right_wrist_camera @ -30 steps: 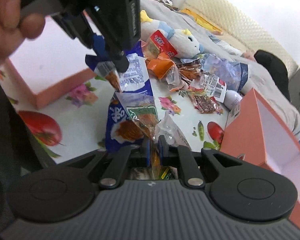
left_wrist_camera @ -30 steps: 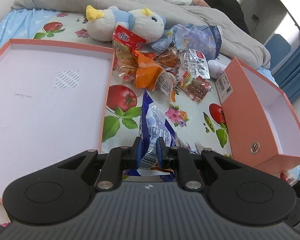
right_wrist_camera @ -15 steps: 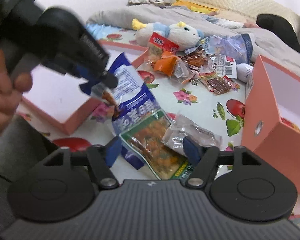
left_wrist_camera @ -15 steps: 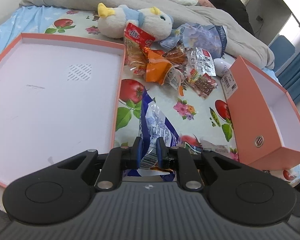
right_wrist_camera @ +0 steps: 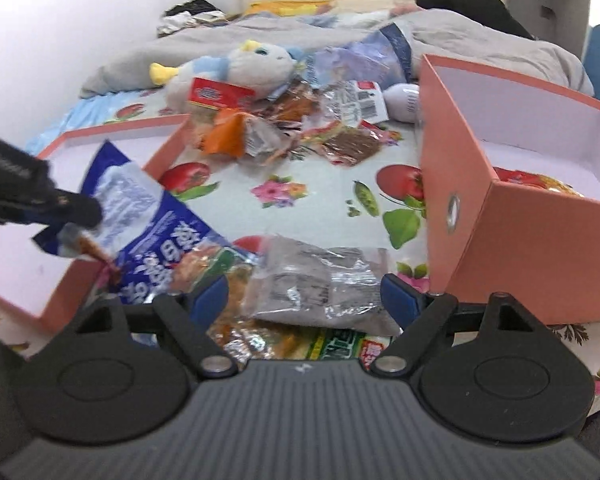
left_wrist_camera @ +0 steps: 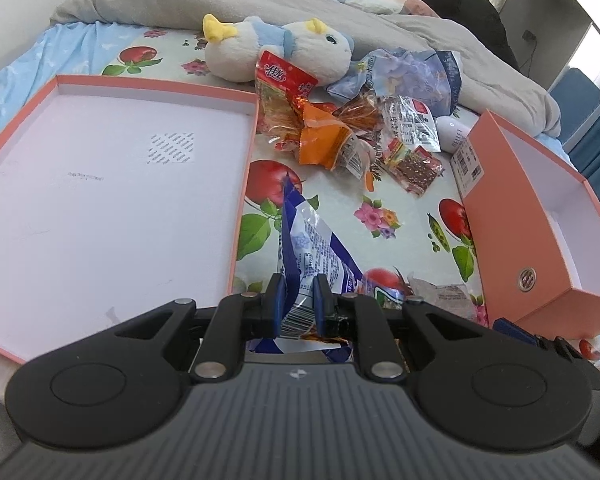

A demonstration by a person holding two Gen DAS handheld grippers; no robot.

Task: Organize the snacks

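Just off the shallow pink tray's [left_wrist_camera: 242, 184] right edge, your left gripper [left_wrist_camera: 296, 306] is pinching the blue snack bag [left_wrist_camera: 312, 248], while your right gripper [right_wrist_camera: 304, 300] gapes wide over a silvery packet [right_wrist_camera: 320, 284].

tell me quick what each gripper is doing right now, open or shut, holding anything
Left gripper: closed, pinching the blue and white snack bag.
Right gripper: open, holding nothing, jaws spread either side of the clear snack packet.
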